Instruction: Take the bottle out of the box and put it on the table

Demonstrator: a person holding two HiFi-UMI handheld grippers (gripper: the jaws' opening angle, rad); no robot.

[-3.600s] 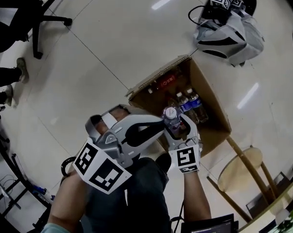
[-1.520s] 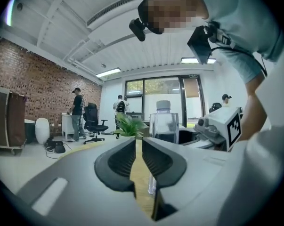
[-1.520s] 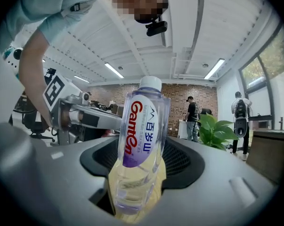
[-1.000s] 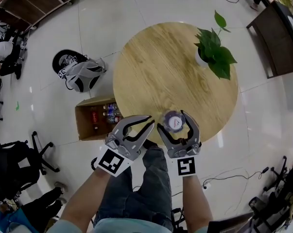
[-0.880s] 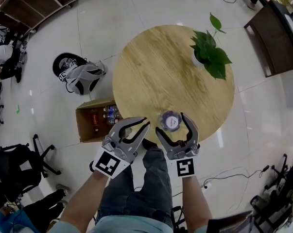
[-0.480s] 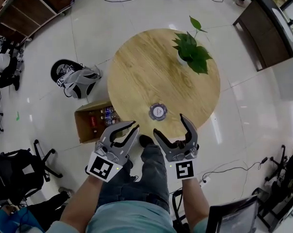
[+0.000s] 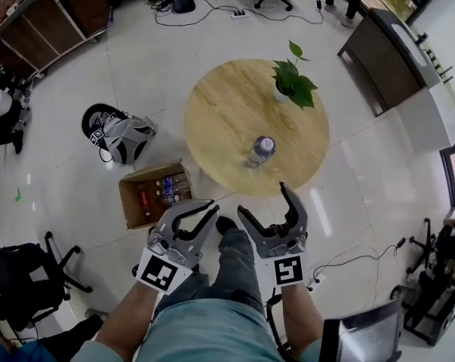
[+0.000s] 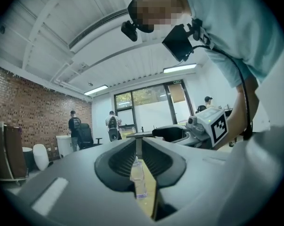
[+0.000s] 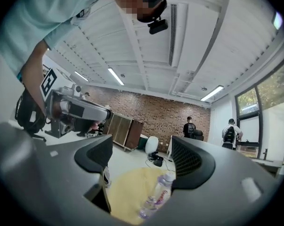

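bottle (image 7: 261, 151) is out of the box and stands upright on the round wooden bench (image 7: 225, 110), toward its near edge. nothing touches it. a potted plant (image 7: 291, 83) sits at the bench's far right, well apart from the bottle.

right hand-held gripper (image 7: 265, 202) has its jaws spread as wide as they go. they have just been opening and nothing is between them. its own view shows the bottle beyond the jaws, not between the pads. it hangs near the person's legs, short of the bench edge.

left hand-held gripper (image 7: 210, 208) has its tips all but together, leaving only a thin slit, and it grips nothing. it sits just left of the right one, also clear of the bench.

cardboard box (image 7: 127, 206) lies open on the floor to the left of the bench. more drink bottles (image 7: 164, 190) show inside it, count unclear. a grey backpack (image 7: 123, 136) is on the floor further left.

progress: i judge the take-out and the set-down both done for this bottle. it looks stable, both hand-held grippers are off it, and nothing is left for it. if the other bottles in the box count too, those are left, but the task names one.
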